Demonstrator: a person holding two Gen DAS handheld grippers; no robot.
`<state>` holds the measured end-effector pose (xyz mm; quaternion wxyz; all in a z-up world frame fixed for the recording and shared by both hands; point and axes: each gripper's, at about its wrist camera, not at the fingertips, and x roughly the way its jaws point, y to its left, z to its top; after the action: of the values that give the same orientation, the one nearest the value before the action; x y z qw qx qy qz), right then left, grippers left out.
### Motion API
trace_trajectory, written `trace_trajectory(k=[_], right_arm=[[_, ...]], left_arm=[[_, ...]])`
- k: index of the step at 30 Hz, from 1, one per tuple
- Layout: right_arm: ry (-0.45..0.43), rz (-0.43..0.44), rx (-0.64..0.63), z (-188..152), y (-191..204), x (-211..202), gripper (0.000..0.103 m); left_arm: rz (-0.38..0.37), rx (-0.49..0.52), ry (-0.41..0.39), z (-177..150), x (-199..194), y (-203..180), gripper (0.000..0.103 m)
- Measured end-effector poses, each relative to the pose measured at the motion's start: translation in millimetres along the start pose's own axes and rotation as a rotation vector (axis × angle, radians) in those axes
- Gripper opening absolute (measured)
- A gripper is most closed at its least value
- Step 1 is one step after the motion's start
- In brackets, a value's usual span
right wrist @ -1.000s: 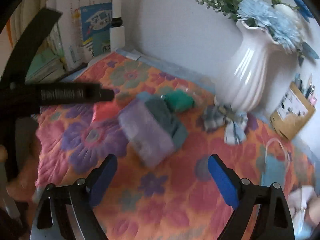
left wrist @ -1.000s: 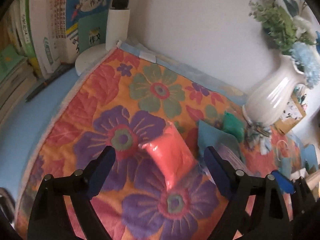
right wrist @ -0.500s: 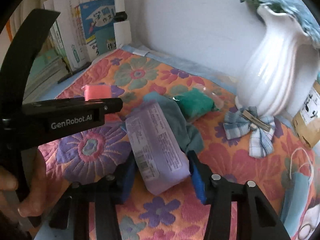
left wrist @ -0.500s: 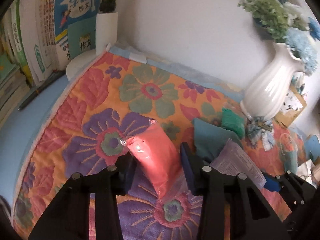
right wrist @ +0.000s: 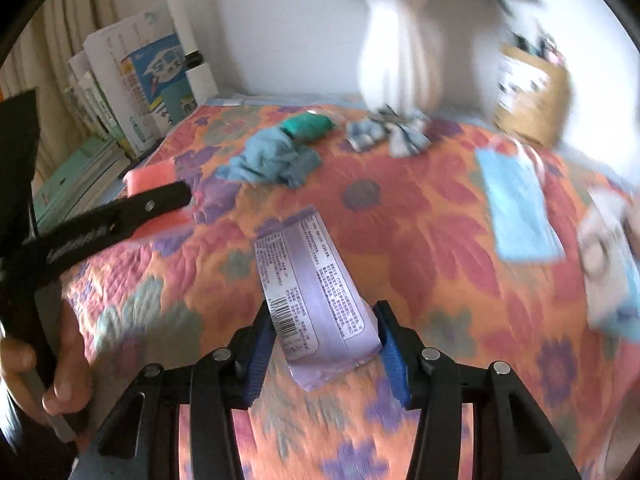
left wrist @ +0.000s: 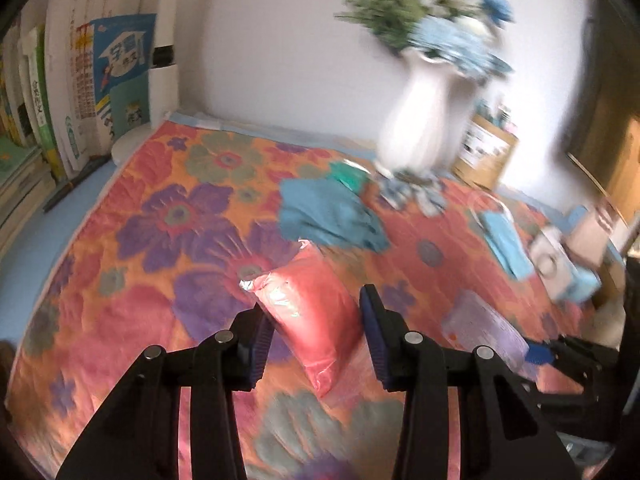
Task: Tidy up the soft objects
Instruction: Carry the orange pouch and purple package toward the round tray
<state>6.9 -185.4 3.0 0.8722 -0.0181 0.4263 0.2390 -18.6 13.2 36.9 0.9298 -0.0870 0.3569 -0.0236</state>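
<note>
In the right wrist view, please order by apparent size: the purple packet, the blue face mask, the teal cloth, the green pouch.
1. Purple packet, though nearness to the camera inflates it.
2. Blue face mask and teal cloth look alike; no ranking between them.
3. Green pouch, smallest and farthest.

Glossy pink plastic pouch (left wrist: 316, 312); lilac printed packet (right wrist: 316, 300), black text and barcode. Quilted floral cover (right wrist: 420, 240): orange ground, red, purple, green flowers. Crumpled teal cloth (right wrist: 272, 160), light-blue face mask (right wrist: 516, 208), white ribbed vase (right wrist: 400, 52).

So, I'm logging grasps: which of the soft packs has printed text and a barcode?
The purple pack, shut between the right gripper fingers. The pink pack in the left gripper is plain.
</note>
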Motion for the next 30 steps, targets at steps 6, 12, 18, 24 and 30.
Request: trace_trajectory(k=[6, 12, 18, 24, 30], right_arm=[[0.009, 0.060, 0.064, -6, -9, -3, 0.060], [0.009, -0.083, -0.037, -13, 17, -1, 0.045], [-0.005, -0.044, 0.050, -44, 1, -33, 0.043], [0.015, -0.011, 0.249, -90, -41, -85, 0.043], [0.037, 0.011, 0.446, -127, -97, -129, 0.043]], left_arm=[[0.060, 0.078, -0.026, -10, -7, -19, 0.039], [0.018, 0.114, -0.024, -17, -16, -29, 0.039], [-0.135, 0.228, -0.042, -35, -46, -58, 0.039], [-0.341, 0.317, -0.037, -49, -77, -102, 0.039], [-0.451, 0.418, -0.047, -62, -103, -157, 0.039]])
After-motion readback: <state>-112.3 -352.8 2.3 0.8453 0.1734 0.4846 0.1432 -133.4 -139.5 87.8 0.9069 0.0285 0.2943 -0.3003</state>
